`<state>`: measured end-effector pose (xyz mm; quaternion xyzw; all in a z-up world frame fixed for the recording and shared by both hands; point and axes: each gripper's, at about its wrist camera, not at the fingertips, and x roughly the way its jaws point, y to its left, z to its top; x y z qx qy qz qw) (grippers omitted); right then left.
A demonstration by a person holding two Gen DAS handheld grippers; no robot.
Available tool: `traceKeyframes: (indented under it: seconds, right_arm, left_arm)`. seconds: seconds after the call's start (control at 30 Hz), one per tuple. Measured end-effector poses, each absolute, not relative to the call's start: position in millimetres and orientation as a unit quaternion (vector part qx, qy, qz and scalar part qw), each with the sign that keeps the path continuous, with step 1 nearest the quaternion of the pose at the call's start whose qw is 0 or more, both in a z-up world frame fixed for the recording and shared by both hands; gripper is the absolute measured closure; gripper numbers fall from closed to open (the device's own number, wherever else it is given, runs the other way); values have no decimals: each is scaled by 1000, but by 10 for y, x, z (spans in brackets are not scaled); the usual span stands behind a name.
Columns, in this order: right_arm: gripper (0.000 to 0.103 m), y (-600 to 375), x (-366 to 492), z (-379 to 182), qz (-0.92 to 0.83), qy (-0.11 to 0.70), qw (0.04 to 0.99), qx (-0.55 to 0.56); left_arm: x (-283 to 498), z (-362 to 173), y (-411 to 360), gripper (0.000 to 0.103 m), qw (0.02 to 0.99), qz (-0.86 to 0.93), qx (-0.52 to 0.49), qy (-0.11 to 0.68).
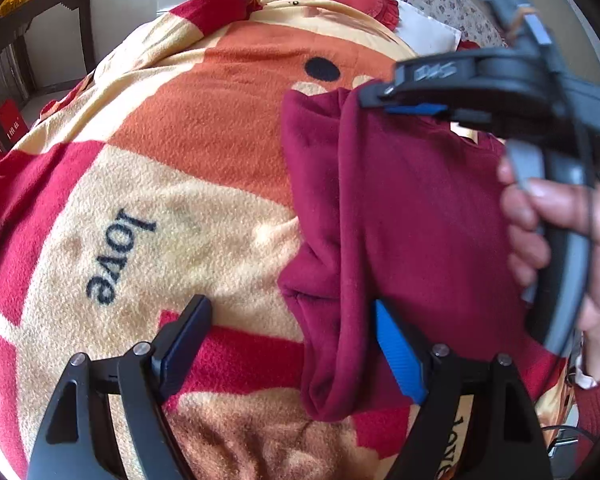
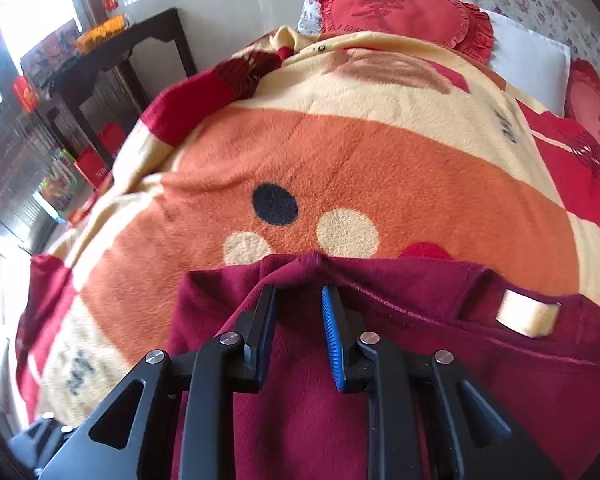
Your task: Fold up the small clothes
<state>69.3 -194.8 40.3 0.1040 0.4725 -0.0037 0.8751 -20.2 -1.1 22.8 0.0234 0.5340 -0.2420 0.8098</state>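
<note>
With the right claw (image 2: 298, 292) pinching the far edge of the maroon garment (image 1: 412, 216) on the blanketed bed (image 1: 160, 184), bring the spread left claw (image 1: 288, 320) onto the near fold evenly.

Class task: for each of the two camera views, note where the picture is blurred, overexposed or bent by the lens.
Left wrist view: the right hand-held gripper and the hand holding it are blurred; the blanket bulges from fisheye distortion, and the corners are dark. Right wrist view: the window at upper left is blown out white; the maroon garment nearest the lens looks soft, and the edges curve strongly.
</note>
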Motion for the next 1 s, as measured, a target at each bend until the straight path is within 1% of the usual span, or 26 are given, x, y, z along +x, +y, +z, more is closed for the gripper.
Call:
traceKeyframes:
  seconds: [0.07,0.13,0.23,0.4,0.43,0.47,0.5,0.63,0.7,0.8,0.87,0.93,1.0]
  right_arm:
    - [97,-1954,618,531,9,458,882,108]
    - [93,-1875,564,681,40,441,891,97]
    - [88,-1621,609,756,98,448,887,60]
    - [88,-1314,822,506,115,498,860,-16]
    - [89,-1299,867,411,109,512,851,-27]
    - [93,-1305,914,313,98,525,845,-34]
    - [103,-1324,916,289,95,523,846,-31]
    - [103,-1364,911,289,67,493,867,-23]
    - [103,-1379,935,193,62,507,860,-6]
    - [103,-1427,859,317,75,494,866,24]
    - [103,-1548,743,462,88,481,869,74]
    - [92,-1672,616,560,91,470,871,108]
    - [90,-1823,452,608,85,471,868,132]
  left_arm:
    - [-206,219,25,17,809,-243,17,534]
    - [-211,221,36,17,809,-244,15,535]
    - [-221,222,43,17,808,-244,14,536]
    - [-257,229,93,17,806,-248,11,538]
    - [-263,229,105,17,805,-249,11,538]
    - [-271,231,110,17,805,-250,11,538]
    - [-271,230,119,17,805,-251,9,538]
    - [-253,210,152,15,804,-252,0,538]
    - [-242,217,158,15,803,-252,-1,540]
    - [-217,240,172,15,802,-251,-7,541]
    - [-182,263,162,15,803,-250,-9,541]
    - [-141,290,124,15,806,-248,-10,537]
    - [-97,317,98,15,808,-248,-13,534]
